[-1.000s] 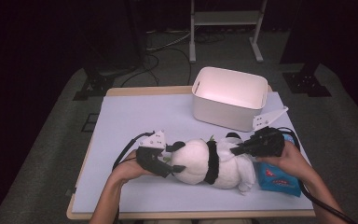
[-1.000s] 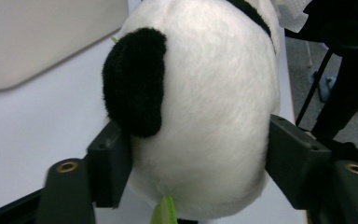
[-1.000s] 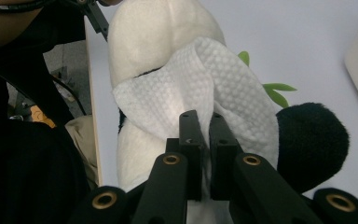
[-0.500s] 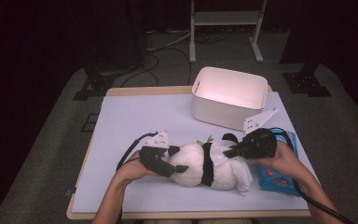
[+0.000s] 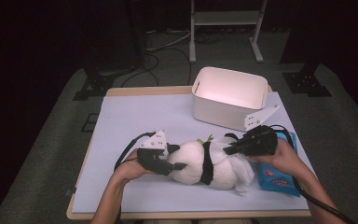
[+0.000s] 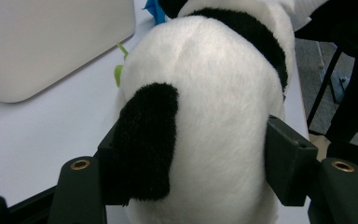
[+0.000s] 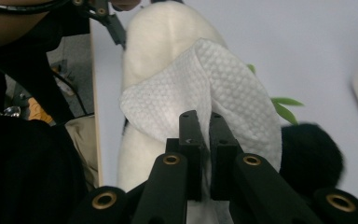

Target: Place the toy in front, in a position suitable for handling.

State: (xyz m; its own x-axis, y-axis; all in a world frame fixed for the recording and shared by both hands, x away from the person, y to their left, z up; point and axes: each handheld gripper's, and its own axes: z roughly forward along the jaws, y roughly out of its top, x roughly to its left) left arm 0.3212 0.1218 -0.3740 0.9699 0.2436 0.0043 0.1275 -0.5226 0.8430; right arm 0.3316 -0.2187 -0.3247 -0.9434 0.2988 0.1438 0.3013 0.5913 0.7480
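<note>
A black-and-white plush panda lies on its side on the pale blue table cover. My left gripper is at its left end. Its jaws have just been closing, and in the left gripper view both pads press into the fur of the panda, one beside a black ear. My right gripper reaches over the panda's right half. It is shut on a white embossed wipe that drapes over the plush.
A white plastic bin stands at the back right of the table. A blue tissue pack lies under the right hand near the right edge. The table's front edge runs just below the panda.
The left jaws have drawn in on the panda's end. The right gripper, still holding the wipe, has shifted slightly over the plush. The left hand stayed put.
</note>
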